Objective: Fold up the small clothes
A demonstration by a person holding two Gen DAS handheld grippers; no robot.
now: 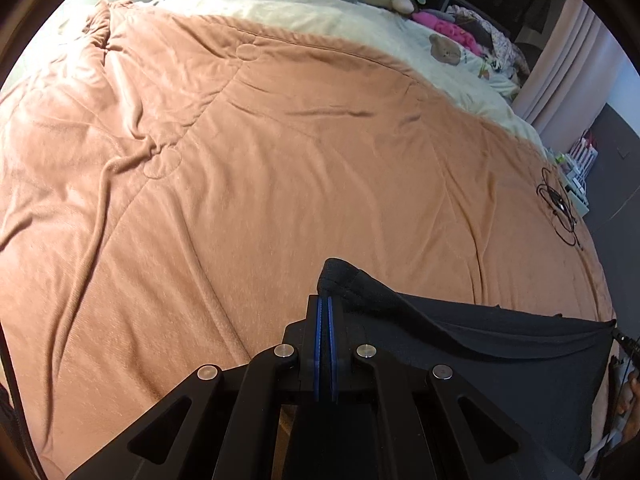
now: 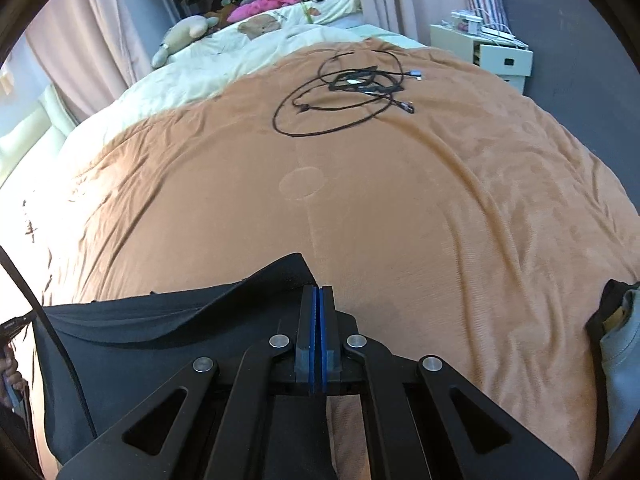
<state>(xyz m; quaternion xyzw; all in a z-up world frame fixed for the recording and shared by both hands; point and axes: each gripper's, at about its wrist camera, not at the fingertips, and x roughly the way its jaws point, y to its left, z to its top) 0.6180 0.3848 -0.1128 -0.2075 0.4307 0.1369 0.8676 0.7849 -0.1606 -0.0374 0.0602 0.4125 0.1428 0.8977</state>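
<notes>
My left tool [image 1: 325,300] is clenched on one corner of the black garment [image 1: 500,344], the cloth peaking just past the blue pads [image 1: 319,320] at twelve o'clock and draping away toward three o'clock. My right tool [image 2: 317,290] is clenched on the opposite corner of the same garment, which hangs off toward nine o'clock in that view. Between my two tools the black fabric sags over the brown blanket [image 1: 240,160] on the bed. A tangle of black cables [image 2: 344,92] lies on the blanket at twelve o'clock from my right tool, well apart from it. A grey garment [image 2: 620,352] sits at three o'clock, at the frame's edge.
</notes>
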